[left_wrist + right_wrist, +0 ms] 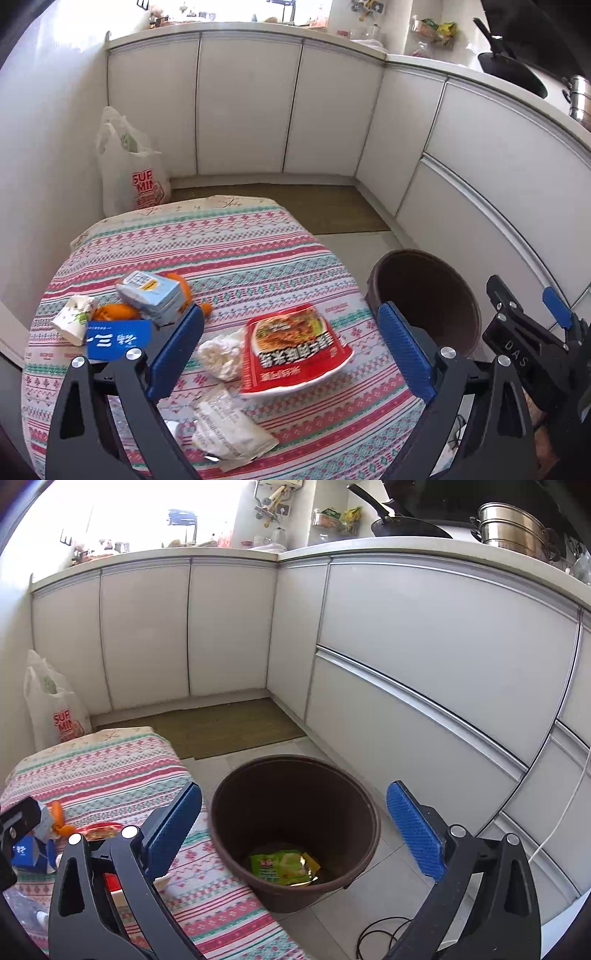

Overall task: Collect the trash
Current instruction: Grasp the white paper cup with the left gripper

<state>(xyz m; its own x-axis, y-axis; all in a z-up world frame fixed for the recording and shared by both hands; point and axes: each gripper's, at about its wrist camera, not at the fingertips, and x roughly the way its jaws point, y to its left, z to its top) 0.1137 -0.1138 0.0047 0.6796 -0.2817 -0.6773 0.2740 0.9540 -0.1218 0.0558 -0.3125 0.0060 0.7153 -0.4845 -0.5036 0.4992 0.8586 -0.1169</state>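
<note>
On the striped cloth [229, 236] of the counter we see the trash still lying loose: a red noodle packet [293, 349] with white characters we cannot read, a crumpled tissue [221, 354] touching its left edge, a white sachet [231, 430] nearer us with print too small to read, and at the left a blue card [118, 338] with white characters, a pale carton [155, 297] with a yellow label, orange peel [114, 312] and a small white box [74, 319]. Against the far wall a white bag [129, 173] shows red letters "SUP" over "MIN". Our right gripper [293, 827] carries "DAS" on its body in the left view.

Our left gripper [291, 345] hangs over the packet with its fingers [177, 350] spread wide and nothing between them. The right one hangs above the brown bin [295, 830], fingers [415, 836] likewise spread and bare. A green packet [282, 867] lies at the bin's bottom.

The bin stands on the floor just beside the counter's right edge. Beyond it the floor lies open to the mat [207, 725] and the white cabinets [424, 657]; a black cable [380, 938] coils near the bin's base.
</note>
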